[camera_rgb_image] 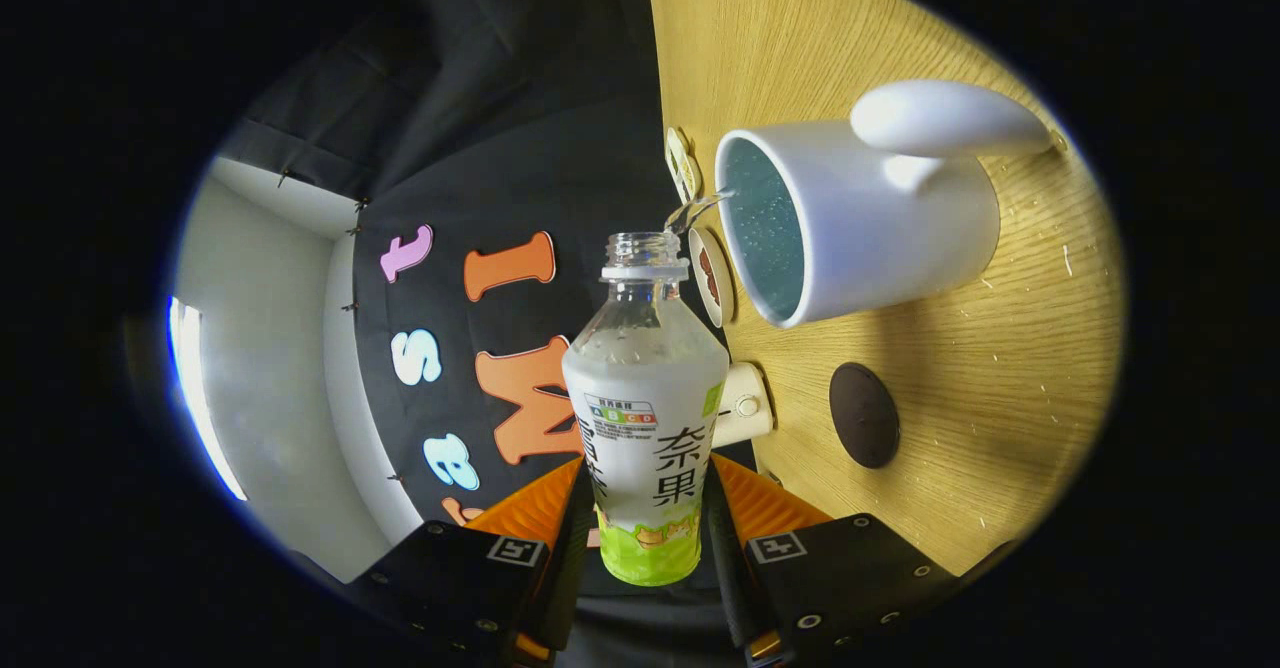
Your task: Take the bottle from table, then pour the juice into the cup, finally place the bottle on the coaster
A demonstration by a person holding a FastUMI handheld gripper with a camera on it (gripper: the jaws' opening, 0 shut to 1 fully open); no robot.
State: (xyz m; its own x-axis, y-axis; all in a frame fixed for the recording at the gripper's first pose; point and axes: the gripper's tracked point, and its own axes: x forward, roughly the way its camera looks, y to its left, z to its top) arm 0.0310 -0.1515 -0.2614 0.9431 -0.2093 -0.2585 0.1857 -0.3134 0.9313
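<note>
A wooden table [1000, 368] is seen tilted, its grain pale and lit. Black cloth [480, 148] is hung behind — beyond it, a white wall [270, 368] with a bright strip of light [195, 388].

One bottle [646, 408], one cup [870, 218], one coaster [863, 414].

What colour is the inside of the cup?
Speckled blue-green inside the white cup, seen best in the gripper view.
</note>
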